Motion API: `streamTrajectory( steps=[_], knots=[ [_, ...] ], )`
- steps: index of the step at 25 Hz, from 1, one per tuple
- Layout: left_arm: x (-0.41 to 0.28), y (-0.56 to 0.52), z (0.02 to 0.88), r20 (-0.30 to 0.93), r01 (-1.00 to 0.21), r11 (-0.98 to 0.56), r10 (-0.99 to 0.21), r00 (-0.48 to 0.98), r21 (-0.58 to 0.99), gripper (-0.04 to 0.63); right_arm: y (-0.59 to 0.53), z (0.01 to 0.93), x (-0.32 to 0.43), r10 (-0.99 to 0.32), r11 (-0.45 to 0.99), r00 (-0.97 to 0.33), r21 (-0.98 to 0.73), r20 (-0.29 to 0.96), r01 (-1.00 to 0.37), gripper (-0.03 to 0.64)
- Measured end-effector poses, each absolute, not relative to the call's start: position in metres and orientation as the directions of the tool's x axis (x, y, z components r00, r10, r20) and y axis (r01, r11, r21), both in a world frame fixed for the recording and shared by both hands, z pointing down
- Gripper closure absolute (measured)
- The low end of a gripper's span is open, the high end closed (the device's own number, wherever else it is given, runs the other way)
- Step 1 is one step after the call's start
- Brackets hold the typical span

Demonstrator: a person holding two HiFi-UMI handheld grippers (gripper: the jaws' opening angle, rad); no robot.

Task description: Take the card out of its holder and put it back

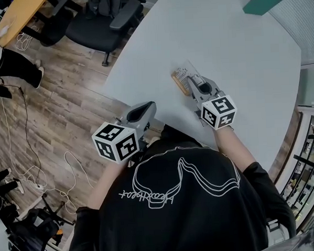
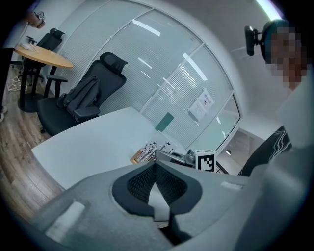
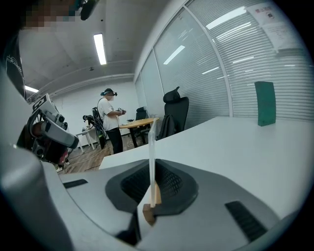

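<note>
**Card pinched by right tongs, low over table; slip risk**

Risks: the thin clear printed plastic card [image 3: 152, 147] is gripped edge-on on a narrow strip, so it could be twisted or let slip if the pinch is eased. The small light-wood strip holder [image 3: 148, 212] appears to be hanging on the card's lower edge. It could be dropped onto the pale grey table [image 1: 237, 50], or dragged along rather than parted, since nothing is bracing it. The card could also be bent if it is pulled at an angle.

Right tongs [image 3: 151, 181]: closed almost fully on the card, with both pads pressed to its faces. In the head view the card [image 1: 184, 72] and holder [image 1: 179, 86] are seen near the table's front edge.

Left tongs [image 2: 155, 169]: pads closed together, nothing held, kept off the table edge close to the body, well apart from the card.
</note>
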State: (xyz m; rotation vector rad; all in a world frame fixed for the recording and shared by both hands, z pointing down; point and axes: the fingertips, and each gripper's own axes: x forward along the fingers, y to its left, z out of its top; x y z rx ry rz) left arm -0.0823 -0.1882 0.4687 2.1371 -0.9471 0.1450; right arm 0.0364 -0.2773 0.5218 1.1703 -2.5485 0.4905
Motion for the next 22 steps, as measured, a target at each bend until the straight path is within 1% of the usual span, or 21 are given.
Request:
streamTrajectory(
  steps=[13,17,20,22],
  knots=[
    [-0.088,-0.17,0.467,0.401,-0.689,-0.408,-0.592,0.699,0.599,0.583,-0.275,0.537,0.039,-0.673,0.589,-0.605,-0.185,0.426,-0.786,0.587],
    [-0.09,-0.163,0.461,0.397,-0.69,-0.416,-0.595,0.699,0.592,0.583,-0.277,0.529,0.045,-0.709,0.561,-0.574,-0.167,0.409,-0.811,0.509],
    [-0.094,-0.158,0.455,0.39,-0.689,-0.428,-0.596,0.702,0.586,0.583,-0.275,0.516,0.049,-0.739,0.536,-0.555,-0.166,0.383,-0.828,0.497],
    [-0.095,-0.154,0.45,0.382,-0.684,-0.441,-0.595,0.707,0.581,0.583,-0.27,0.505,0.054,-0.764,0.513,-0.537,-0.167,0.357,-0.842,0.47]
  ],
)
